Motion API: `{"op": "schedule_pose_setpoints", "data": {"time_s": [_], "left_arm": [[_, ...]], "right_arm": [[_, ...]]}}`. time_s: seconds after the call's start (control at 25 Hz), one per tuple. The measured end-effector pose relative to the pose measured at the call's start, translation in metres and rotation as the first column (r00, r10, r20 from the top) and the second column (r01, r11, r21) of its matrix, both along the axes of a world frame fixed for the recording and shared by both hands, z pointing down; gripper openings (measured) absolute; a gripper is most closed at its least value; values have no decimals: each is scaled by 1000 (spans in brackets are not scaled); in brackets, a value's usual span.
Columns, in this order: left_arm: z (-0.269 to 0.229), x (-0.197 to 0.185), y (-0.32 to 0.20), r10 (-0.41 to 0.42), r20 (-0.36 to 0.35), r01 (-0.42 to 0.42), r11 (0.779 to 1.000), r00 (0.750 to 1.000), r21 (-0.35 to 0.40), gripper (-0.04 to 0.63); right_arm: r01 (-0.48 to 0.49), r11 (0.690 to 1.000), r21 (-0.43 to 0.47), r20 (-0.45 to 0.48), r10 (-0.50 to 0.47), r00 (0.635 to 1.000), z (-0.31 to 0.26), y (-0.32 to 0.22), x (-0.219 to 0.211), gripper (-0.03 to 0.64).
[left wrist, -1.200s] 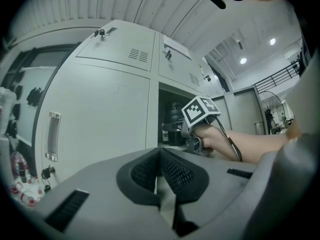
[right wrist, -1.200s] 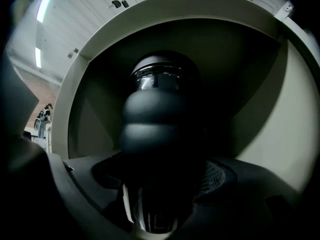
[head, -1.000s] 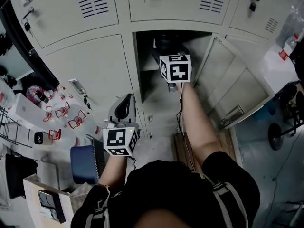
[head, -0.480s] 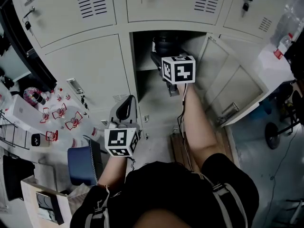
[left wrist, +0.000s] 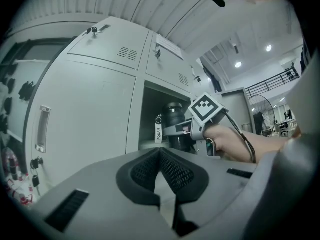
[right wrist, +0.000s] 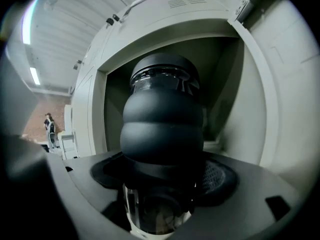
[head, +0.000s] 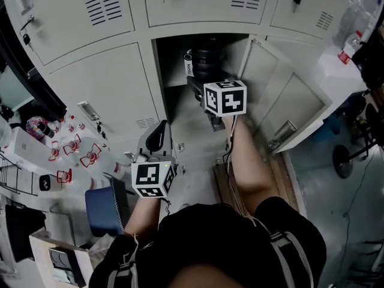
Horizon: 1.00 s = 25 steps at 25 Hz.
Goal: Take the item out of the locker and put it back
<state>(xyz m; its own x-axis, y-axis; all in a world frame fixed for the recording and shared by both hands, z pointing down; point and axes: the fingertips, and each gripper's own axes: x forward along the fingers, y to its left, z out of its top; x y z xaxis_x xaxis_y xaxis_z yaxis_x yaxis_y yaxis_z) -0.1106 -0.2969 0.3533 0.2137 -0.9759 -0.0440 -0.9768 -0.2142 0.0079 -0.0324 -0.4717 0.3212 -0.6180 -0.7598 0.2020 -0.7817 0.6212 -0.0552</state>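
Right gripper (head: pixel 203 93) clamped on black ribbed-sleeve bottle (right wrist: pixel 162 129), held at mouth of open pale grey metal locker (head: pixel 172 71). Left gripper (left wrist: pixel 161 171) closed, empty. Step, as judged: transfer through opening, direction unclear. Next needs level travel, firm grip, no tilting

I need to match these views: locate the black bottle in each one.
Head view: black bottle top centre, inside the open locker.
Left gripper view: centre, in the locker opening.
Right gripper view: fills the centre, between the jaws.
Shared landmark: the open locker.
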Motion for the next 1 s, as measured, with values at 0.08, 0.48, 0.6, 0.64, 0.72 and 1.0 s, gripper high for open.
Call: {"op": "schedule_pose_setpoints", "data": {"time_s": [0.08,0.48,0.6,0.64,0.72,1.0], "left_arm": [[2,2,-1,5,-1,-5,1000,1000,-4,12],[7,12,-6,41,-12,-41,999,999,-18,12],[10,16,-7,57,-16,-57,998,998,-25,12],[11,18,-8,62,-17,-63,998,998,-27,12],[13,22,-8,75,-22,-75,997,997,-31,12],[21,41,-11,132,-25,-133,990,991,-46,12]], "right_arm": [[-12,1000,4,-13,12,1000,8,6,4,407],[-39,998,55,-5,39,999,41,46,30,406],[-45,997,71,-4,45,999,53,61,37,406],[-47,996,71,2,47,999,57,66,40,407],[-61,995,74,11,60,998,63,74,46,405],[-125,987,98,20,123,992,70,103,79,405]]}}
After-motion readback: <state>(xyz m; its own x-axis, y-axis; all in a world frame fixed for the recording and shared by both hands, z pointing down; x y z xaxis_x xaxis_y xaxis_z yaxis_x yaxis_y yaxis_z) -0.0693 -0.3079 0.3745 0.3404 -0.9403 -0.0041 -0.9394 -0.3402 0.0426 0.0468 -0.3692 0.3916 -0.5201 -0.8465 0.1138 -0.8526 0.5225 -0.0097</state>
